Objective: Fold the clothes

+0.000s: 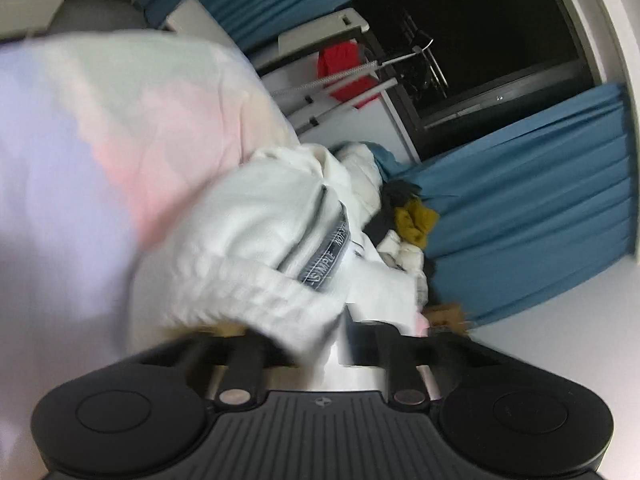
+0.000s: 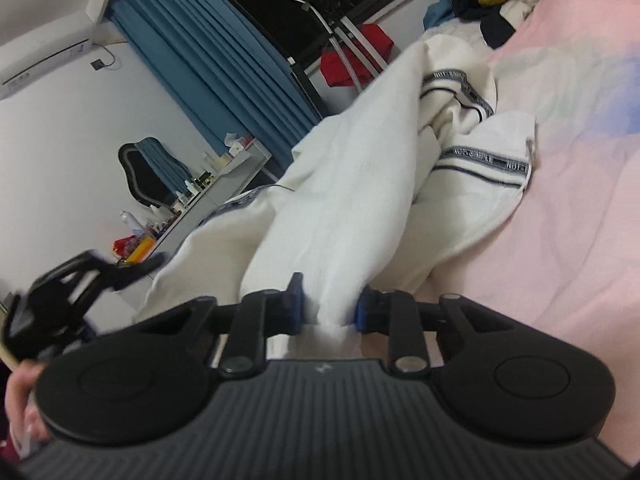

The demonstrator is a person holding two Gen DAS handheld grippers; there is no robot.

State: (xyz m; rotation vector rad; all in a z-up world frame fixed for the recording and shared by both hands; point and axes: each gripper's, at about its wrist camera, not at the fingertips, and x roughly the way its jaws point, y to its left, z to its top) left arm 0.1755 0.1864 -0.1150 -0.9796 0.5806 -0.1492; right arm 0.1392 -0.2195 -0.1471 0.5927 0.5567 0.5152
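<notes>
- Pink bedspread (image 2: 560,220) spreads right of the right gripper (image 2: 329,306).
- White garment (image 2: 360,200) (trimmed with lettered tape) runs forward from both tools.
- Right gripper is clamped on it.
- Left gripper (image 1: 320,344) pinches its hem.

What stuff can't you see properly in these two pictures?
- Left wrist view: white garment drapes over the left gripper, hiding its fingertips.
- Left wrist view: pastel bedding is motion-blurred.
- Right wrist view: clutter on the dresser is too small to name.
- Right wrist view: person's hand is cut off at the edge.
</notes>
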